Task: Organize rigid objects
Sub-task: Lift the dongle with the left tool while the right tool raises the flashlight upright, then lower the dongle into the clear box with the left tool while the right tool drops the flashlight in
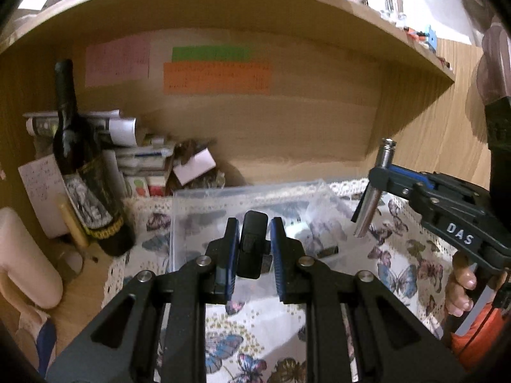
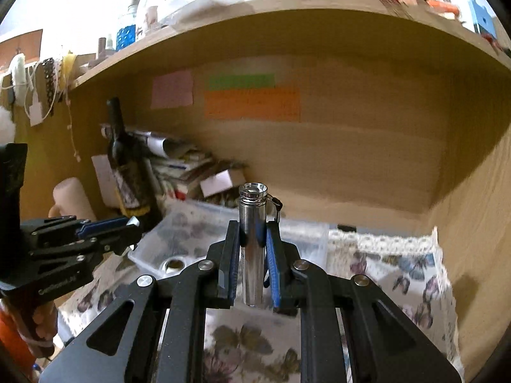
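Two hand-held grippers working: left hand-held gripper (image 1: 254,249) clamping small black device (image 1: 252,244) at frame centre, over clear plastic bin (image 1: 198,204); right hand-held gripper (image 2: 252,255) squeezing upright silver metal cylinder (image 2: 252,233) at centre, above butterfly-print cloth (image 2: 399,274).

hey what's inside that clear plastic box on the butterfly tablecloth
Inside the clear plastic box: a small dark piece, and a round metal piece in the right wrist view. The gripper and cloudy walls hide the rest.
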`<state>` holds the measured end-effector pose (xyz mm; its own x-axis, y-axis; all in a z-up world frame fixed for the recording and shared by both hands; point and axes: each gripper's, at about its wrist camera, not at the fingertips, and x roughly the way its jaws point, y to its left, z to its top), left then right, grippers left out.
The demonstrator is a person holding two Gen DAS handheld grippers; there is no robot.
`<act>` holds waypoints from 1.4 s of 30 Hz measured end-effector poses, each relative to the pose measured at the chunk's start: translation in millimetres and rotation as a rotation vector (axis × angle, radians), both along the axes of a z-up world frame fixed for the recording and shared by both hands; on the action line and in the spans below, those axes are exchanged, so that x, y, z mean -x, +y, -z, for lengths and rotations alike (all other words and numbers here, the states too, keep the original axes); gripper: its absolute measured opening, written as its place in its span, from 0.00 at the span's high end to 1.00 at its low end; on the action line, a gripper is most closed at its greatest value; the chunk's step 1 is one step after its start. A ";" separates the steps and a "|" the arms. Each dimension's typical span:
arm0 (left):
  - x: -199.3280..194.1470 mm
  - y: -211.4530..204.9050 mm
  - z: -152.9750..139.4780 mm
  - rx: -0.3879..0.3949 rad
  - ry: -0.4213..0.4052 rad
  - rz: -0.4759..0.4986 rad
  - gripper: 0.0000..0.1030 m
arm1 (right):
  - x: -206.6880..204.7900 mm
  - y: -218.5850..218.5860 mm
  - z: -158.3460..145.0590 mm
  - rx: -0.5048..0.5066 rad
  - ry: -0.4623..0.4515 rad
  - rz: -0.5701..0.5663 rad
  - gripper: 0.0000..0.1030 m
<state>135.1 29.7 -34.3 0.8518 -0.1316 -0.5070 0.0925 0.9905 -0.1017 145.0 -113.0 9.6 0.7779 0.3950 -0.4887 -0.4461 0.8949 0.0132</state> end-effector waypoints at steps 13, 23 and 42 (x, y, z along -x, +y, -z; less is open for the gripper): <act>-60.9 -4.2 30.2 0.011 0.096 0.016 0.81 | -52.9 8.9 46.0 0.088 0.147 0.015 0.86; -92.7 -9.1 68.3 -0.016 0.196 0.021 0.81 | -70.2 11.3 80.2 0.164 0.262 0.016 0.86; -88.7 -10.8 68.2 -0.035 0.208 0.015 0.74 | -65.9 11.0 71.9 0.174 0.225 0.027 0.76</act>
<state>223.8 18.8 -102.6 0.7265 -0.1229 -0.6761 0.0879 0.9924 -0.0859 210.9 -102.0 -62.3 0.6514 0.2707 -0.7088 -0.4256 0.9038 -0.0459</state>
